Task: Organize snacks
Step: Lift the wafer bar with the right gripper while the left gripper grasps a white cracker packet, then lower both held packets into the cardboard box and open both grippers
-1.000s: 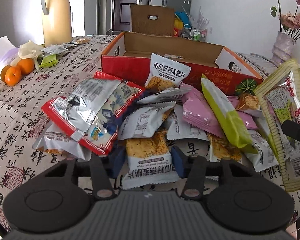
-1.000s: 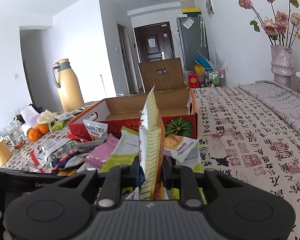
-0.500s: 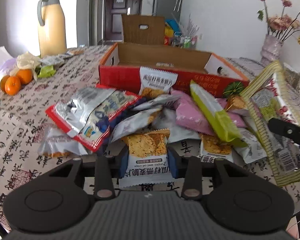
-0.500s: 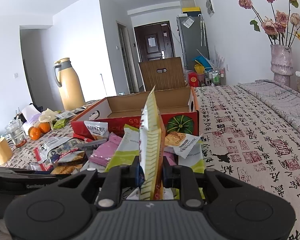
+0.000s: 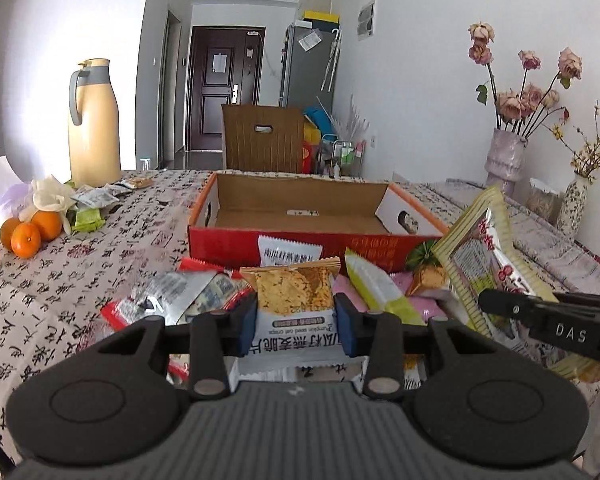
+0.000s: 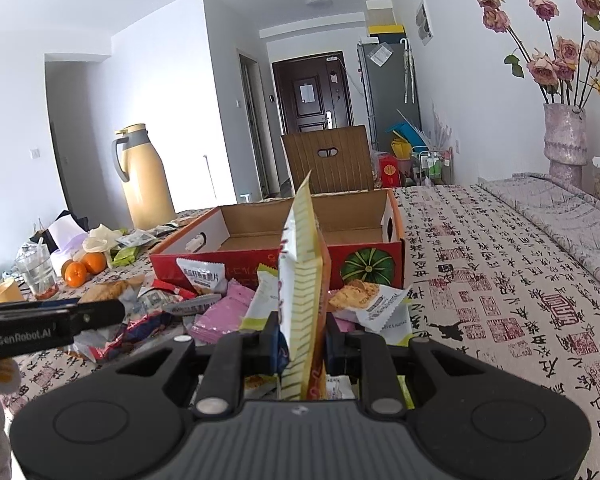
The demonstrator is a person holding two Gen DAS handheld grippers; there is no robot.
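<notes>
I grip a cracker packet in my left tool and a striped snack bag upright in my right tool, both raised above the snack pile, ready for the open cardboard box just behind it on the worktop.

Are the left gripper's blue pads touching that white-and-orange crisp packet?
Touching: the left wrist view shows the left gripper pads pressed against both edges of the crisp packet.

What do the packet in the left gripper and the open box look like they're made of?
Crisp packet in the left gripper: seemingly thin plastic film, printed, with a slight sheen and a crimped, zigzag-cut end. Open box: corrugated cardboard by the look of it, raw matte brown inside, glossy red print outside, with punched hand holes.
</notes>
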